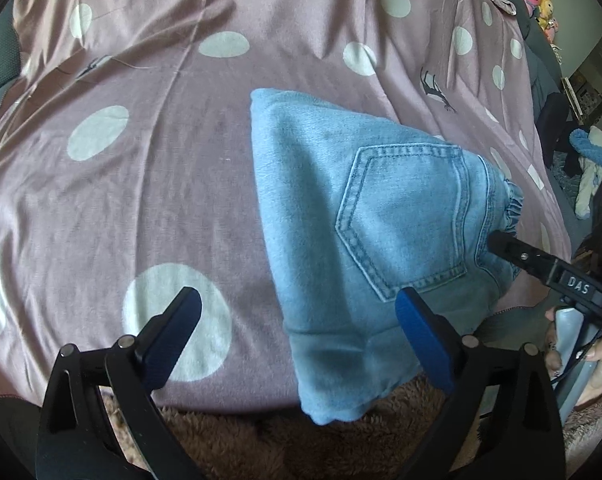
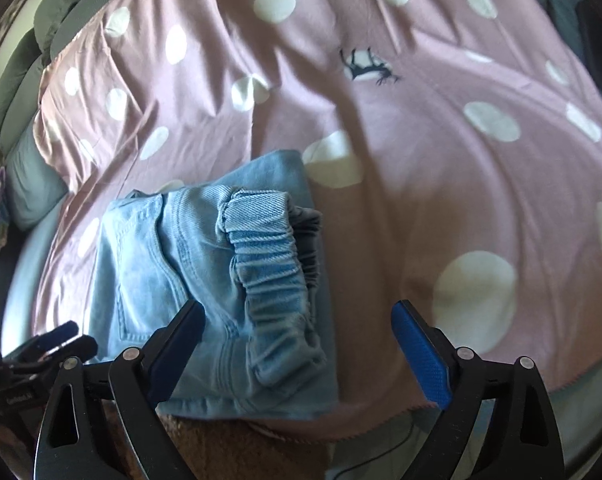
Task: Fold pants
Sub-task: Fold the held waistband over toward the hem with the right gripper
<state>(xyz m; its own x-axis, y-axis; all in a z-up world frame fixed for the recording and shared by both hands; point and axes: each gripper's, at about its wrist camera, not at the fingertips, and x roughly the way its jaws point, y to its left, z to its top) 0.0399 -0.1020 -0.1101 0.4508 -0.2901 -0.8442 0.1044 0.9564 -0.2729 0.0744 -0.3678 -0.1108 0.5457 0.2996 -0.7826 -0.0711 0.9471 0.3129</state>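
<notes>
The light blue denim pants (image 1: 325, 208) lie folded into a small bundle on the pink dotted bedspread (image 1: 141, 160), with a back pocket (image 1: 405, 216) facing up. My left gripper (image 1: 297, 304) stands open just above the bundle's near left edge, nothing pinched. One of my right gripper's fingers (image 1: 509, 246) reaches in over the waistband side. In the right wrist view the pants (image 2: 149, 264) show their gathered elastic waistband (image 2: 269, 264). My right gripper (image 2: 299, 312) is open above that waistband end and holds nothing. My left gripper's fingers (image 2: 61, 340) show at the lower left.
The bundle's near corner hangs over the bed's front edge above a brown fluffy fabric (image 1: 241, 432). Grey pillows (image 2: 25, 64) line the far left. Stuffed toys (image 1: 541, 4) and a blue-and-white cloth (image 1: 593, 148) sit beyond the bed's right side. A hand (image 1: 597, 356) grips the right tool.
</notes>
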